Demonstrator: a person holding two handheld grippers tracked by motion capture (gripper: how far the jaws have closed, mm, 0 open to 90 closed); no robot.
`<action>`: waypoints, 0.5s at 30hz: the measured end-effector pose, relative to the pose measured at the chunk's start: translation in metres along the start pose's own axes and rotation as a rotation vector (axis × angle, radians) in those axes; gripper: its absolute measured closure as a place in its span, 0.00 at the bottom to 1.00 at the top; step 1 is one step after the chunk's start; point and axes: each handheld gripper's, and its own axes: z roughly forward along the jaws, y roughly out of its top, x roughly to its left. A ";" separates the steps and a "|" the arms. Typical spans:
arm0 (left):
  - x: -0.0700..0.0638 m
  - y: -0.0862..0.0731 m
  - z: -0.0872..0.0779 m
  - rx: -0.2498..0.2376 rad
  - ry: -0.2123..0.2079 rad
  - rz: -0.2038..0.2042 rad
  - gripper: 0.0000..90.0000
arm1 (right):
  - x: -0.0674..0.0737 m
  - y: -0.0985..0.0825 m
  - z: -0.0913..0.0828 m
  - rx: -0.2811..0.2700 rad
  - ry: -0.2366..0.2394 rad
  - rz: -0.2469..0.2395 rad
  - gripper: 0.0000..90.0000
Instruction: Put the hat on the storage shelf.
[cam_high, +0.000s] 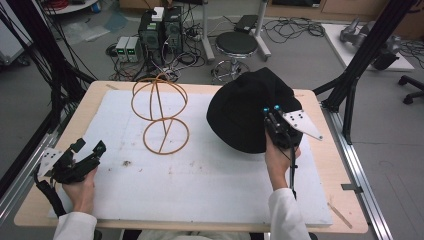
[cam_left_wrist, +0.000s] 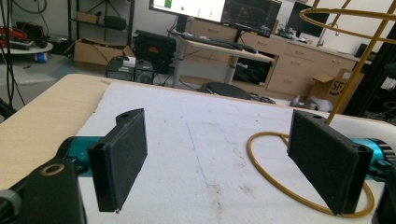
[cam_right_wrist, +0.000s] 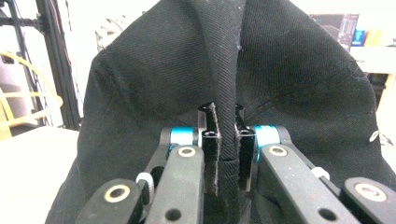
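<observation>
The right tool (cam_right_wrist: 227, 140) pinches a fold of the black hat (cam_high: 245, 112), which seems lifted off the white mat (cam_high: 210, 175) at the worktop's right. The left tool (cam_left_wrist: 224, 163) rests spread, beside the yellow wire stand (cam_high: 162, 115)

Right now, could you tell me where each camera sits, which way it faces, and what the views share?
High view: above the person's side, looking forward and down on the table; both forearms show.
Left gripper view: rides the left gripper, looking past open jaws across the white mat.
Right gripper view: rides the right gripper, jaws pinching the black hat.
All three share the yellow wire stand.
</observation>
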 end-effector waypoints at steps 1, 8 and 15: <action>0.000 0.000 -0.001 0.002 -0.001 0.006 0.23 | 0.001 0.003 0.001 -0.002 0.005 0.002 0.96; -0.001 -0.001 -0.003 0.003 -0.001 0.003 0.23 | 0.009 0.029 0.005 -0.047 0.028 -0.005 0.95; -0.002 -0.001 -0.004 0.001 -0.007 0.001 0.23 | 0.020 0.053 0.008 -0.096 0.043 -0.015 0.95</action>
